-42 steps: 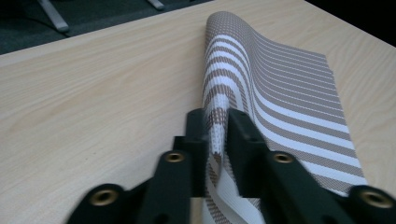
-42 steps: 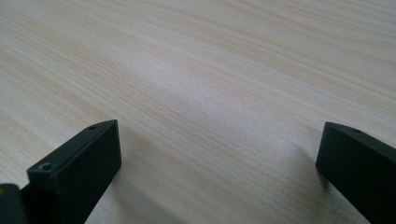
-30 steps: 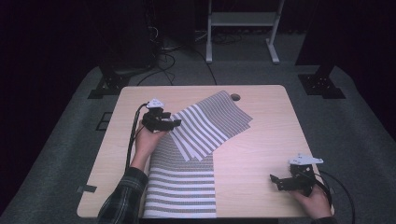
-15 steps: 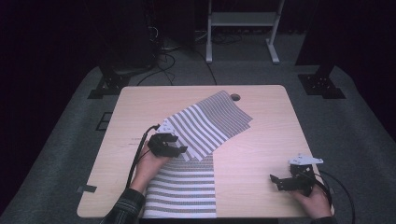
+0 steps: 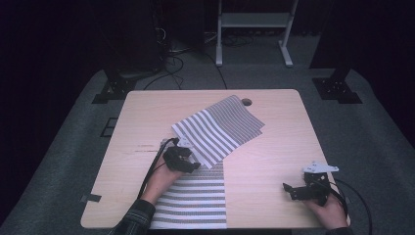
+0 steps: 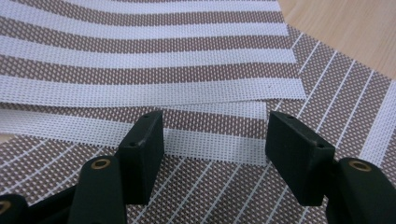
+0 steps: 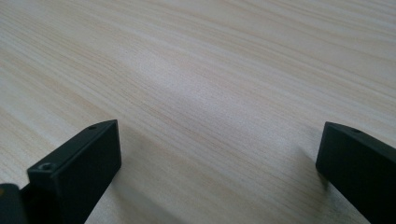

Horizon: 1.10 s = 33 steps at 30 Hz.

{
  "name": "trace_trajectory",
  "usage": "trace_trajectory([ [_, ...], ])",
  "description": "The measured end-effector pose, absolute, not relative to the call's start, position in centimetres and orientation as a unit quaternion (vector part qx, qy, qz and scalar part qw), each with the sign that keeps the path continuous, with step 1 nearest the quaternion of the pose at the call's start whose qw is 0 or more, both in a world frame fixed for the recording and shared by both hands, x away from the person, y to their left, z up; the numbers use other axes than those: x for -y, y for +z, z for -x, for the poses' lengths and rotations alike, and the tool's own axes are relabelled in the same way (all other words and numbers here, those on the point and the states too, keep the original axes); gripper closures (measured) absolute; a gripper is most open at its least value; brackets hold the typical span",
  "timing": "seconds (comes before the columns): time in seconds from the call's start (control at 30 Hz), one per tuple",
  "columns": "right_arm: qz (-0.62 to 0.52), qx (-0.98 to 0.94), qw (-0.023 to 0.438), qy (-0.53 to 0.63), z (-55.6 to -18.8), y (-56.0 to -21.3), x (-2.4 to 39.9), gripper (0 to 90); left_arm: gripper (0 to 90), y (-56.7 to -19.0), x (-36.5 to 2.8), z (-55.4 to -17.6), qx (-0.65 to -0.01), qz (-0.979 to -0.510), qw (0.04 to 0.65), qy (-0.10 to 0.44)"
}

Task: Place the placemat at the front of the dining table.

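Two open grippers (image 5: 188, 164) (image 5: 291, 190), left seemingly over striped mat (image 5: 220, 129).

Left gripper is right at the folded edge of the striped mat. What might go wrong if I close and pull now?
1. The left gripper is open over two stacked layers of the striped mat; closing may catch both layers, or only the lower one, and drag the whole mat instead of the fold.
2. The mat's near end hangs past the table edge, so a pull toward you may slide it off.
3. The right gripper rests open on bare wood, away from the mat, so nothing pins it.
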State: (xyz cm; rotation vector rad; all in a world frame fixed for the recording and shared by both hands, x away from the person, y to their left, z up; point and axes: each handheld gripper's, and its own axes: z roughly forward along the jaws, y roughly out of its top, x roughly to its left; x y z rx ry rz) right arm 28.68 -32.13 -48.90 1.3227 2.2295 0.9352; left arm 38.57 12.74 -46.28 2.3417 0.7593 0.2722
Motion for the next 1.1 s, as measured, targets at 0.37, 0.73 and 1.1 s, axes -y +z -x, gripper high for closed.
trace_trajectory([
  [0.37, -0.471, -0.794, 0.192, 0.333, -28.7, -48.9, 32.1, 0.0, 46.3, -46.3, -12.6, -38.3, -0.287, -0.893, 0.327, 0.115],
  [0.73, -0.472, -0.793, 0.192, 0.333, -28.7, -48.9, 32.1, 0.0, 85.5, -45.8, -11.4, -38.2, -0.267, -0.908, 0.301, 0.115],
  [1.1, -0.472, -0.794, 0.192, 0.333, -28.7, -48.9, 32.1, 0.0, 87.5, -44.9, -9.9, -39.3, -0.272, -0.906, 0.308, 0.102],
])
